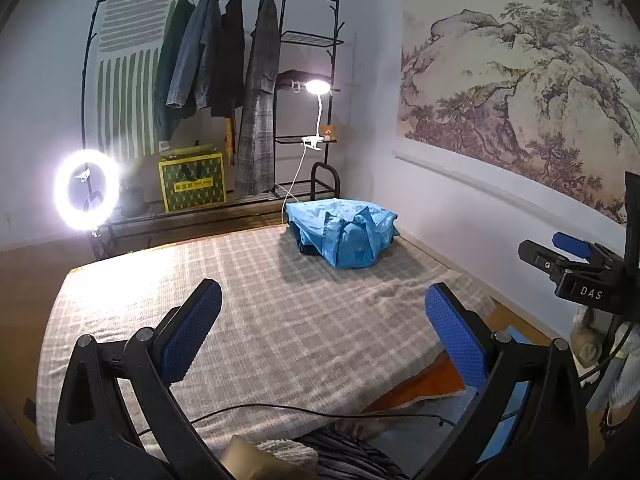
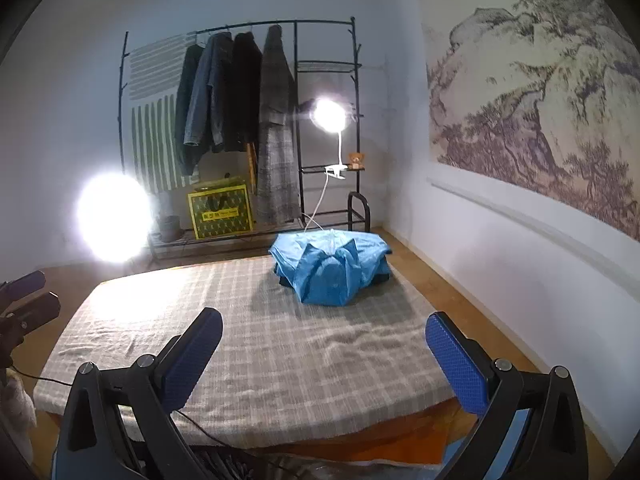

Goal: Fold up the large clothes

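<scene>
One blue garment (image 1: 346,236) bunched at the far right corner of the plaid-covered table (image 1: 248,320). Left gripper (image 1: 324,320) and right gripper (image 2: 324,344) both spread wide, holding nothing, over the table's near edge. Behind the table: one rack (image 1: 216,80) with four hanging coats, two lamps.

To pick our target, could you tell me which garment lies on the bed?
The blue shirt, crumpled at the bed's far end; the others hang on the rack.

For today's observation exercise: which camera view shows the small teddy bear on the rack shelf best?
The left wrist view: the teddy bear sits sharp beside the lamp clip, away from the glare. In the right wrist view the bear looks softer, with the lamp's glow flaring above it.
</scene>
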Demonstrator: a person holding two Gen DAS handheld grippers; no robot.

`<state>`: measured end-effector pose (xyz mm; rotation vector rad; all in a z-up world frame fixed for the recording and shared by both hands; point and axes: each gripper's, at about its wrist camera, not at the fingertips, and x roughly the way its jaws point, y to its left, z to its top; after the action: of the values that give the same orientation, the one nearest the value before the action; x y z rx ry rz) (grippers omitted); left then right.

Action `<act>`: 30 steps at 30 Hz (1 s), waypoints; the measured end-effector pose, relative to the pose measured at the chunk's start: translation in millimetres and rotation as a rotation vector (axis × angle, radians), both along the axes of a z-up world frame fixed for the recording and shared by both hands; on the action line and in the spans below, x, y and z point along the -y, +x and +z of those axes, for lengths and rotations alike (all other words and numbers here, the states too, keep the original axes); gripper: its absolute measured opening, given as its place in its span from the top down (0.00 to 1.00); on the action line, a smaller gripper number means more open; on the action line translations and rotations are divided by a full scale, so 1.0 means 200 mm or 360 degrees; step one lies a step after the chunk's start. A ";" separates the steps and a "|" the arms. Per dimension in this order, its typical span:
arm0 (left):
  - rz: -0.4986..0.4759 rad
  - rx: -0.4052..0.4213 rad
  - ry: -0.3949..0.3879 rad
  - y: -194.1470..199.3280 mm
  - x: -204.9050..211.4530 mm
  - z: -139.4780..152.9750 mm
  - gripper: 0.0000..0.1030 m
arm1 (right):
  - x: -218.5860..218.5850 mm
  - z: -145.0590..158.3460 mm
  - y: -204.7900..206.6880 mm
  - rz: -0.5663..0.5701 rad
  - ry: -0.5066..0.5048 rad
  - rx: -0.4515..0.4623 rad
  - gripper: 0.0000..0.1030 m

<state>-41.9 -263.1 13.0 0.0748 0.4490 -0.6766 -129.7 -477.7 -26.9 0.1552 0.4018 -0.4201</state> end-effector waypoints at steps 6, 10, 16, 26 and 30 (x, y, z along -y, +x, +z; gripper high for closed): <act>-0.0002 0.0008 -0.0012 0.01 -0.01 0.00 0.00 | 0.05 -0.01 -0.02 -0.0026 0.0051 0.0008 0.00; 0.0005 0.0017 -0.0016 0.01 -0.01 -0.01 0.00 | 0.06 0.00 -0.02 -0.0026 0.0025 0.0020 0.00; 0.0006 0.0022 -0.0019 0.00 -0.01 -0.01 0.00 | 0.03 0.01 -0.02 -0.0003 -0.0016 0.0029 0.00; 0.0014 0.0046 -0.0024 -0.03 -0.01 0.01 0.00 | 0.02 0.01 -0.03 -0.0004 -0.0014 0.0039 0.00; 0.0010 0.0042 -0.0018 -0.04 -0.01 0.01 0.00 | 0.02 0.01 -0.04 -0.0004 -0.0013 0.0039 0.00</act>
<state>-50.3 -261.4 14.4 0.0717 0.4200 -0.6709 -136.9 -481.4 -25.1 0.1529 0.3758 -0.4220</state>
